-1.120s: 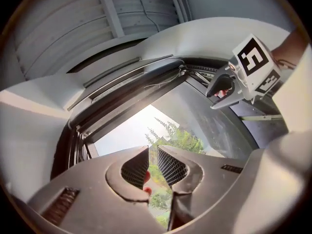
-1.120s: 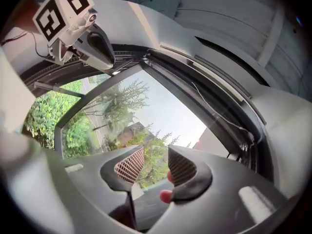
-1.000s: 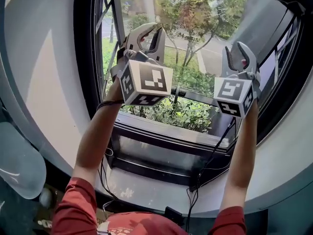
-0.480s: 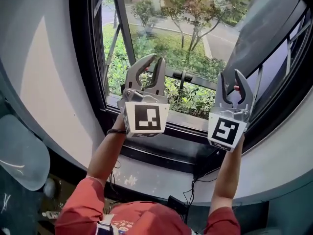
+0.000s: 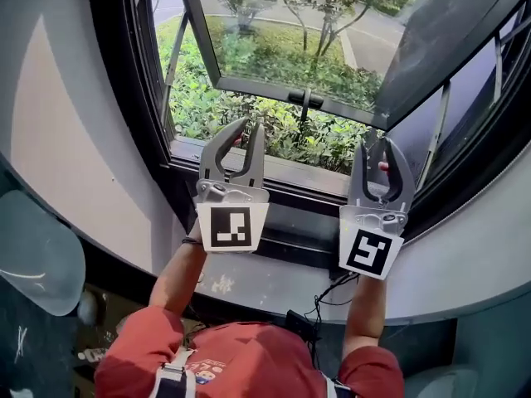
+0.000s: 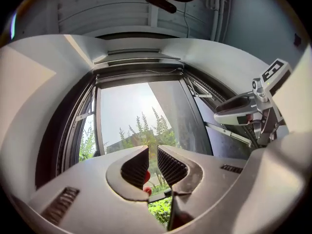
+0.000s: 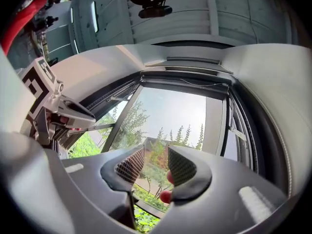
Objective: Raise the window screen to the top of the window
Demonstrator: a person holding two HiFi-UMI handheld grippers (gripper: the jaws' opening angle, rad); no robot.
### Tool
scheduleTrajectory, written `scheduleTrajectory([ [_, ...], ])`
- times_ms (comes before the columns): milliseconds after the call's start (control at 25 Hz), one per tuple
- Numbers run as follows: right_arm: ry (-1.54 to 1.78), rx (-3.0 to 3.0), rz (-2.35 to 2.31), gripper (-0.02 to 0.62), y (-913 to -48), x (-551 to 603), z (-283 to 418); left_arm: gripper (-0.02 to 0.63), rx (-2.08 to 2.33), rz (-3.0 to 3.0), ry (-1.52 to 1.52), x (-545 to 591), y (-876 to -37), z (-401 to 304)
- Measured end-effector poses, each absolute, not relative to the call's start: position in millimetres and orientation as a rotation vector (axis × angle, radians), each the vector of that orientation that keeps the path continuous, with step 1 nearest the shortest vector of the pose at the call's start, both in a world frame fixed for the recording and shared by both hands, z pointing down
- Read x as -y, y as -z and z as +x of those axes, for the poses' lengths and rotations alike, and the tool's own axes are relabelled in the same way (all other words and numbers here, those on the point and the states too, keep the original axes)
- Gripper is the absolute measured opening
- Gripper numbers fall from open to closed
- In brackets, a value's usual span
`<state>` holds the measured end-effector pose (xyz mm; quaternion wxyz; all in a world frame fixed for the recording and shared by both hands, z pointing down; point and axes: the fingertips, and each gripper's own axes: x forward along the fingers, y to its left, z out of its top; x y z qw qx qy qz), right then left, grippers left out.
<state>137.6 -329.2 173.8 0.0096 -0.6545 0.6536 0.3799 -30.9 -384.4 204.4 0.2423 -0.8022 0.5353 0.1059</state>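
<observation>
The window stands open, its glass sash swung outward with a black handle. No mesh shows across the opening. In both gripper views a dark bar lies along the top of the frame, where the screen sits. My left gripper is held low in front of the sill, jaws a little apart with nothing between them. My right gripper is beside it at the same height, also slightly open and empty. Both point upward at the window.
A dark frame borders the window on the left and a second pane on the right. Black cables hang below the sill. A pale rounded object sits at the far left by the grey wall.
Both grippers have come down from the upper part of the window to sill height. Their jaws look the same as before, and neither holds anything.
</observation>
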Motion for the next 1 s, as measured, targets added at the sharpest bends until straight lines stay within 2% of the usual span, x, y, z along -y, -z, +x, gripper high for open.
scheduleTrajectory([
  [560, -0.819, -2.231, -2.088, 0.160, -305.7, 321.2, 137.2, 0.054, -1.578, -2.370, -0.199, 377.0, -323.1, -49.0],
  [1000, -0.525, -2.282, -2.017, 0.158, -368.3, 298.0, 134.2, 0.054, -1.505, -2.469, -0.102, 345.5, -389.3, -46.1],
])
